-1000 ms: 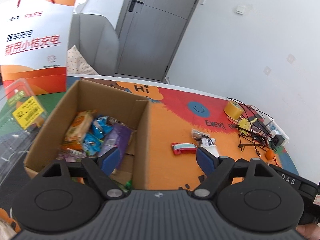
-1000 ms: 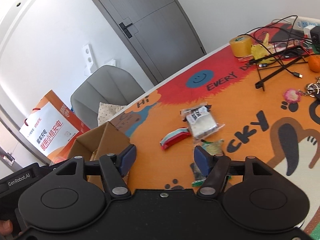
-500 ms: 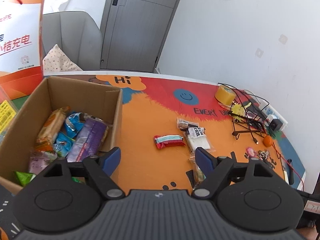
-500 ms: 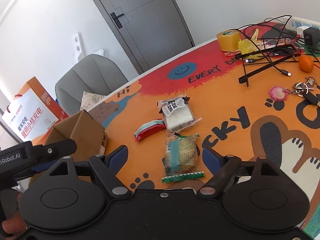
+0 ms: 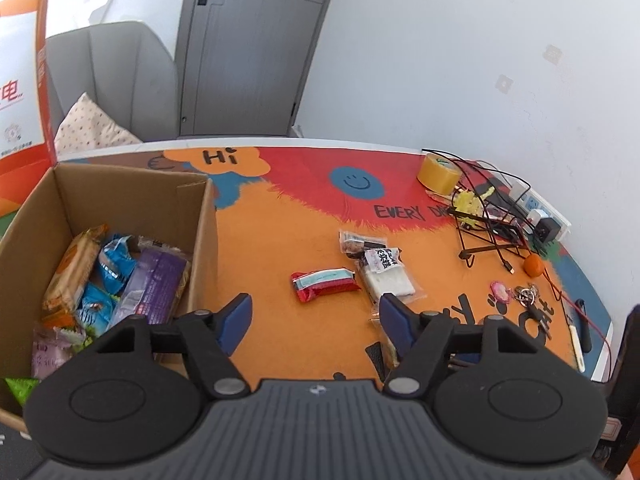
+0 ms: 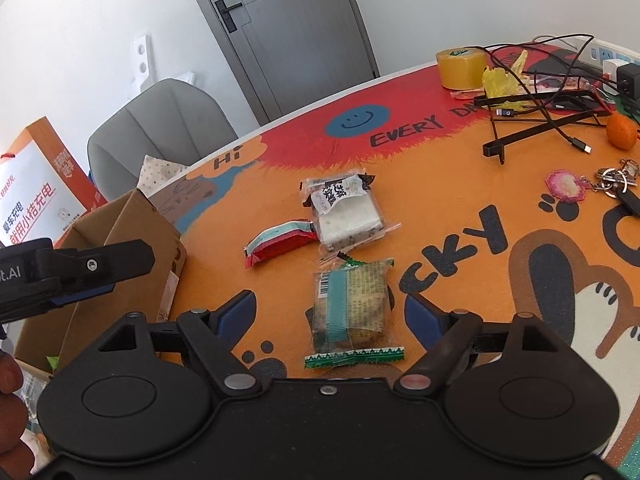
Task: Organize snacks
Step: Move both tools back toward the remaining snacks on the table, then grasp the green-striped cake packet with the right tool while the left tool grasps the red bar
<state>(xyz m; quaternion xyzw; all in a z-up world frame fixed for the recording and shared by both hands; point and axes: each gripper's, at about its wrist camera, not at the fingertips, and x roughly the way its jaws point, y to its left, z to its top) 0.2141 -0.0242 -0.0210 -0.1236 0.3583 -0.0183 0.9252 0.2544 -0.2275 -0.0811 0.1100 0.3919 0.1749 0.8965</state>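
A cardboard box [image 5: 208, 216] at the left holds several snack packets [image 5: 120, 276]; it also shows in the right wrist view [image 6: 132, 232]. On the orange mat lie a red packet [image 5: 324, 285] [image 6: 280, 242], a clear packet with a white cake [image 5: 386, 276] [image 6: 346, 212], and a green-edged packet [image 6: 352, 312]. My right gripper [image 6: 330, 314] is open, with the green-edged packet lying between its fingers. My left gripper [image 5: 314, 322] is open and empty, above the mat just right of the box.
A tape roll [image 6: 460, 62], cables and a black wire stand [image 6: 540, 120], an orange fruit [image 6: 621, 131] and keys [image 6: 612, 180] lie at the right. An orange-white paper bag [image 6: 36, 196] and a grey chair [image 5: 108, 80] stand behind the box.
My left gripper has swung right, away from over the box toward the mat. My right gripper has moved forward, so the green-edged packet now lies between its open fingers.
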